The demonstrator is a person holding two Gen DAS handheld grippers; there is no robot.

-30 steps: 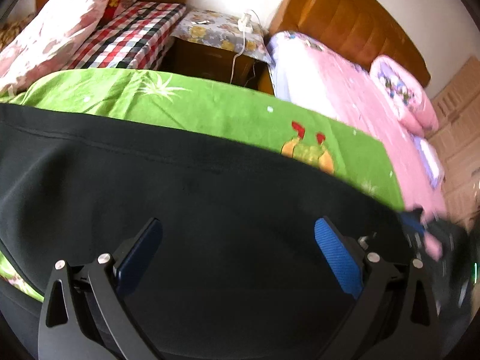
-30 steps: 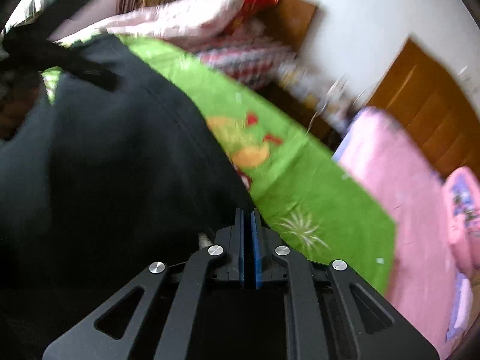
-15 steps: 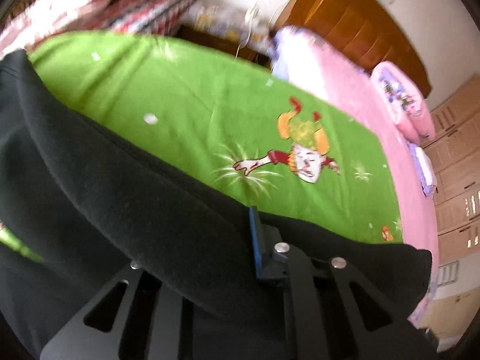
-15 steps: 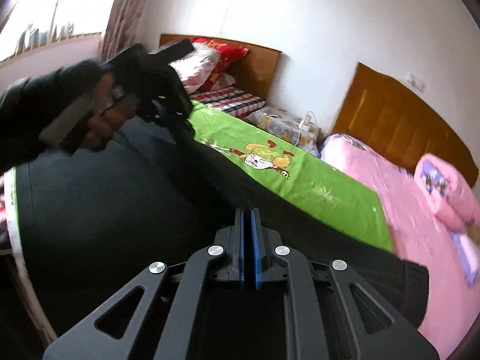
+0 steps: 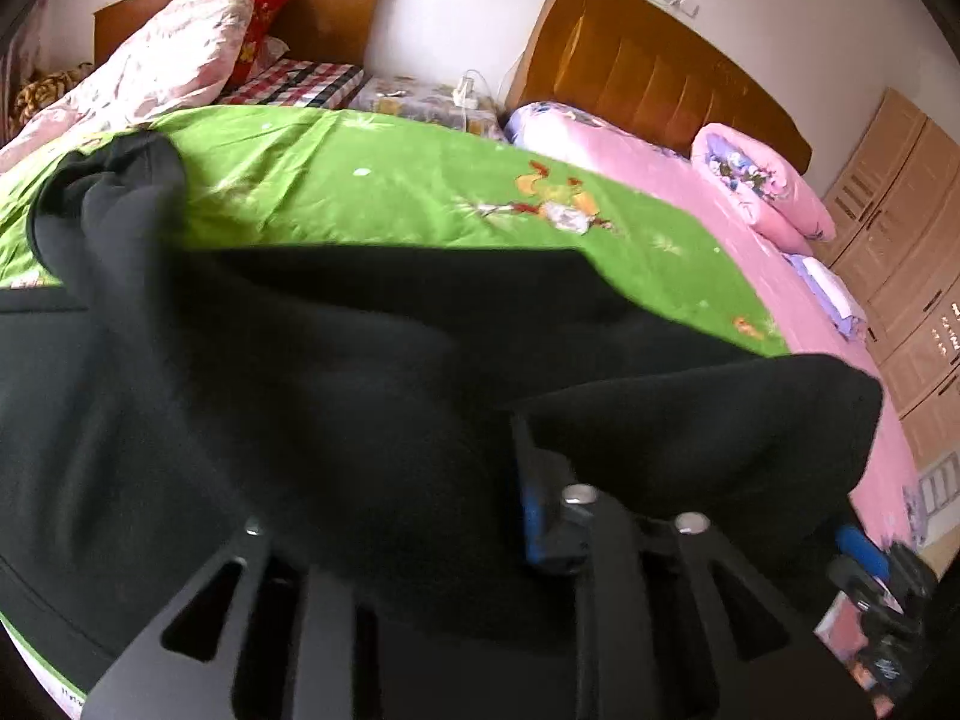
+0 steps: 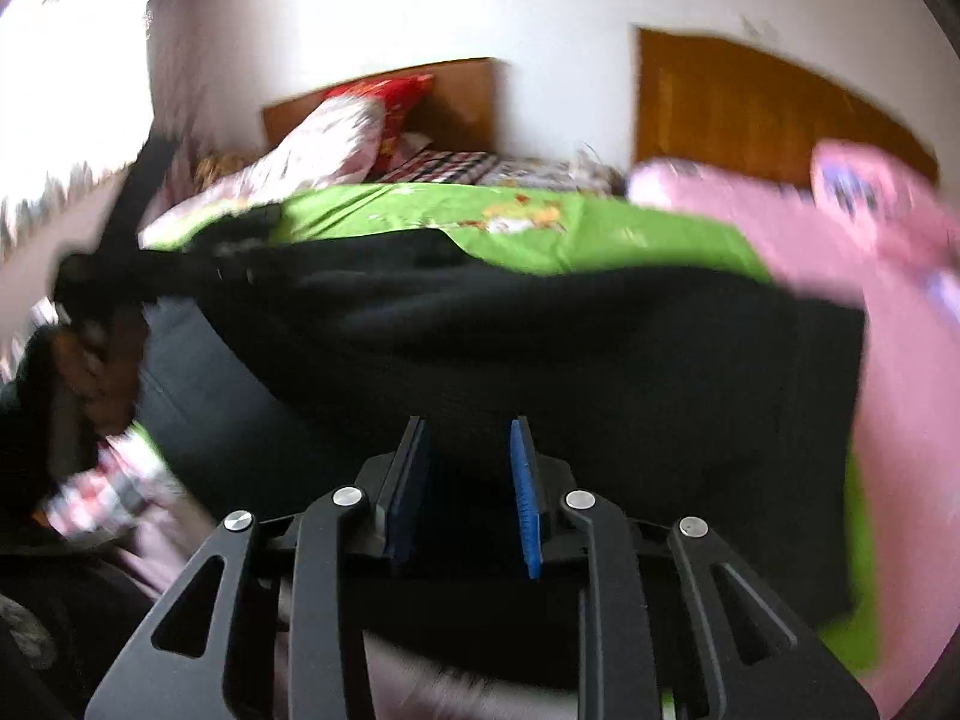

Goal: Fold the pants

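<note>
Both our grippers' jaws have just been opening, left gripper (image 5: 420, 516) and right gripper (image 6: 468, 492) releasing the black fleece pants (image 5: 360, 372), now doubled over the green bedsheet (image 5: 390, 192).

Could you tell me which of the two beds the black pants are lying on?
The pants lie on the bed with the green sheet; the neighbouring pink bed holds only its rolled pink quilt.

left tongs (image 5: 432, 510): black skeletal frame, triangular cut-outs in each arm, silver round screw heads at the pivots
left pad (image 5: 531, 525): blue, ribbed, on a black finger
right tongs (image 6: 468, 498): same black frame, four silver screws across the linkage
right pads (image 6: 525, 510): blue, fine ridges, flat rectangular
sleeve (image 6: 30, 384): dark, blurred at the left edge of the right wrist view
</note>
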